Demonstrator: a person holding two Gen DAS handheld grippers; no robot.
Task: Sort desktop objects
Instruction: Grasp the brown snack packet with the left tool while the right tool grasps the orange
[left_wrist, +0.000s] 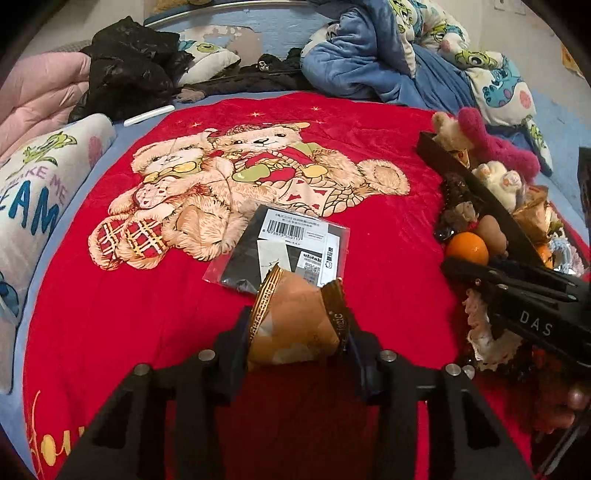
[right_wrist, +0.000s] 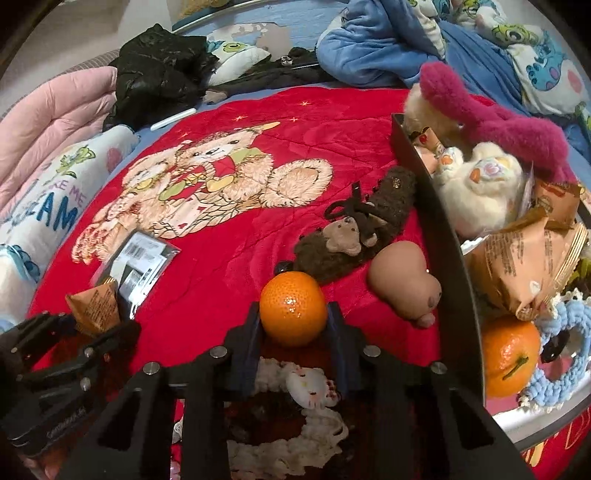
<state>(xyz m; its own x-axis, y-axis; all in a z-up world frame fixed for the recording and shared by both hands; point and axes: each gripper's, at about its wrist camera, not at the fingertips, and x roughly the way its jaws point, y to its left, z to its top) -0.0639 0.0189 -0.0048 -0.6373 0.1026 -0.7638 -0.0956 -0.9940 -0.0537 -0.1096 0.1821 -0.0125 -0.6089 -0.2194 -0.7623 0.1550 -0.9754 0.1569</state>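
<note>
My left gripper (left_wrist: 297, 332) is shut on an orange-brown snack packet (left_wrist: 291, 314), held just above the red bear blanket (left_wrist: 147, 295). From the right wrist view the same packet (right_wrist: 94, 306) shows at the far left. My right gripper (right_wrist: 294, 317) is shut on a tangerine (right_wrist: 293, 308), both pads against its sides. That tangerine (left_wrist: 467, 249) sits beside the black tray (right_wrist: 436, 206) on the right. The tray holds a white plush (right_wrist: 476, 192), a pink plush (right_wrist: 491, 122), snack packets (right_wrist: 517, 266) and a second tangerine (right_wrist: 508, 360).
A clear bag with a barcode label (left_wrist: 288, 247) lies ahead of the left gripper. A brown bear plush (right_wrist: 354, 229), a beige rubbery toy (right_wrist: 402, 284) and a white crochet piece (right_wrist: 306, 387) lie beside the tray. Pillows, a pink quilt (left_wrist: 44, 96) and blue bedding (left_wrist: 369, 55) ring the blanket.
</note>
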